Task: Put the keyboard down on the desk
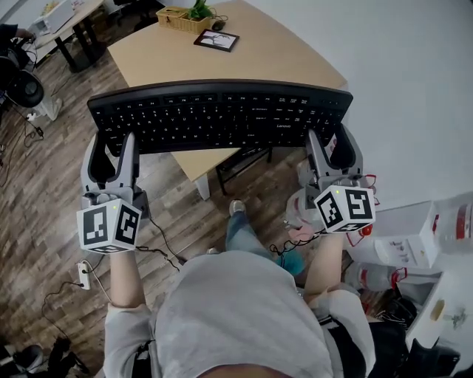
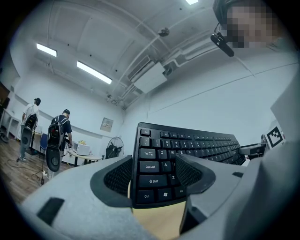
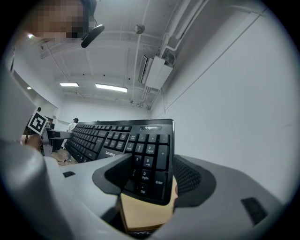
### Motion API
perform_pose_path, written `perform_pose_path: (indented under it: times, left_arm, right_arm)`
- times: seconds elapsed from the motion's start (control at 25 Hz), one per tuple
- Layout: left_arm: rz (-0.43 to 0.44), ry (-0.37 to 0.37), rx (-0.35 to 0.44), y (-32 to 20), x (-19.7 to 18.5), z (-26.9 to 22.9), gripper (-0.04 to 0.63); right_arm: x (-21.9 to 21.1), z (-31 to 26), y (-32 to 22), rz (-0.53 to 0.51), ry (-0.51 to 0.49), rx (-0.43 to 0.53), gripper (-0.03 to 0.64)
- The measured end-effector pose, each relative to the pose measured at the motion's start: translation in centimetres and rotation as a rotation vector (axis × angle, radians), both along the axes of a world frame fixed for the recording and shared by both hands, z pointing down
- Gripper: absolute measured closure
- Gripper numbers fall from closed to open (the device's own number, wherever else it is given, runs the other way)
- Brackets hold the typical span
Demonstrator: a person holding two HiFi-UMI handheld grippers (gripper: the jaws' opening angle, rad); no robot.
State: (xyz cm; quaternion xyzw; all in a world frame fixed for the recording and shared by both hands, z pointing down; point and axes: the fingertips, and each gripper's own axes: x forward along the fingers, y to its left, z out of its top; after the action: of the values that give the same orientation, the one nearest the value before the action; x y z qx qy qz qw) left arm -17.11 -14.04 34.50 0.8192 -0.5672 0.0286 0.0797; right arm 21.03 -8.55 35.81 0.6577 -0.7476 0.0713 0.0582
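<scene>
Between your two grippers, the black keyboard (image 1: pixel 220 114) is held level with its keys facing up. In the head view it spans the near end of the tan desk (image 1: pixel 266 52), and both of its ends reach out past the desk over the wooden floor (image 1: pixel 44 192). I cannot tell from these views whether it touches the desktop. Your left gripper (image 1: pixel 111 146) is clamped on the keyboard's left end, its jaws closed over the corner with the Ctrl, Shift and Caps Lock keys. Your right gripper (image 1: pixel 330 142) grips the right end the same way, its jaws pressed on the number pad by the Enter key. At the desk's far end stand a woven basket (image 1: pixel 177 18) with a green plant (image 1: pixel 199 9) and, just beside them, a dark-framed picture (image 1: pixel 216 40) lying flat. To your right runs a white wall (image 1: pixel 414 88). Well off to your left, the left gripper view shows two people (image 2: pixel 60 133) standing with backpacks, and a floor fan (image 2: pixel 114 147) near them.
</scene>
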Motion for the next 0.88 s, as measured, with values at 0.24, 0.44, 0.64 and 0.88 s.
perform_pose_path:
  times: [0.24, 0.44, 0.64, 0.88]
  left_arm:
    - [-0.018, -0.004, 0.022, 0.4, 0.0, 0.2, 0.311]
    - [-0.037, -0.006, 0.031, 0.7, 0.1, 0.4, 0.311]
    - [-0.053, -0.006, 0.032, 1.0, 0.1, 0.0, 0.311]
    - [-0.034, -0.016, 0.025, 0.7, 0.1, -0.1, 0.311]
  right_arm:
    - [0.1, 0.5, -0.3, -0.017, -0.004, 0.026, 0.360]
    - [0.2, 0.7, -0.7, -0.031, -0.005, 0.034, 0.361]
    - [0.3, 0.2, -1.0, -0.046, -0.002, 0.039, 0.361]
    - [0.2, 0.5, -0.5, -0.027, -0.013, 0.032, 0.361]
